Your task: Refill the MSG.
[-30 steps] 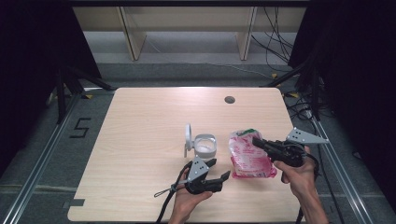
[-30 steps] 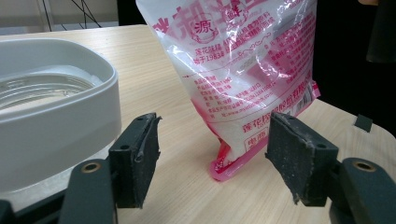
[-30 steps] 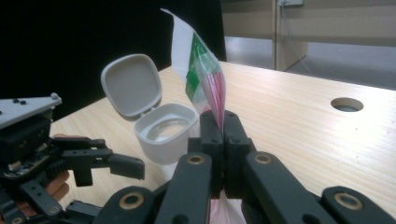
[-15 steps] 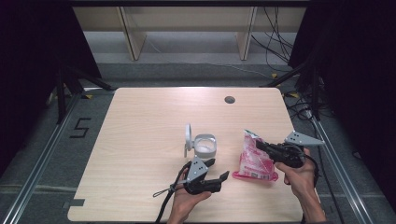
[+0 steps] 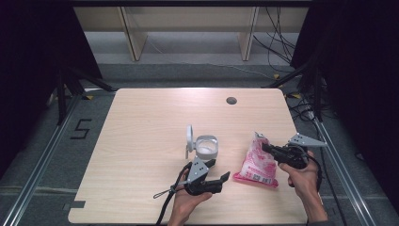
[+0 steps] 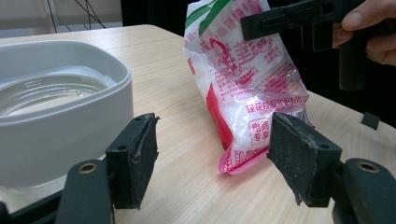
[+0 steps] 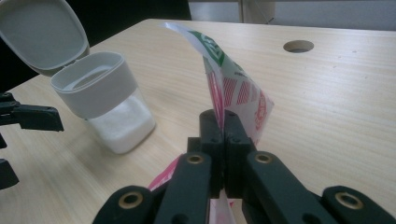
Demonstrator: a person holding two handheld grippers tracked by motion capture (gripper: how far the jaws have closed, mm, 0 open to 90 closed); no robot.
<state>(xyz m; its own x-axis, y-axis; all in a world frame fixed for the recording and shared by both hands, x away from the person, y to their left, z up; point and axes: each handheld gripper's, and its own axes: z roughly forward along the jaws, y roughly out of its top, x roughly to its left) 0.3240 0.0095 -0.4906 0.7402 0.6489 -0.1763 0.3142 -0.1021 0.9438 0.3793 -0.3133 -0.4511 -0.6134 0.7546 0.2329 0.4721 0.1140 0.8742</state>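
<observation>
A pink and white plastic bag (image 5: 258, 165) of white grains stands tilted at the table's front right, its bottom on the wood. My right gripper (image 5: 264, 147) is shut on the bag's top edge (image 7: 233, 88), the jaws pressed together on the film. A white container (image 5: 206, 147) holding white grains stands to the left of the bag, its hinged lid (image 5: 189, 137) flipped up. My left gripper (image 5: 219, 169) is open near the front edge, in front of the container. In its own view the bag's lower part (image 6: 243, 88) lies beyond the open jaws and nothing is between them.
The light wooden table (image 5: 141, 132) has a round cable hole (image 5: 231, 100) at the back right. Dark metal rails and cables run along the floor on both sides of the table.
My right gripper has come down with the bag, which went from lying broad and flat to hanging upright with its bottom on the table. The left gripper has stayed still.
</observation>
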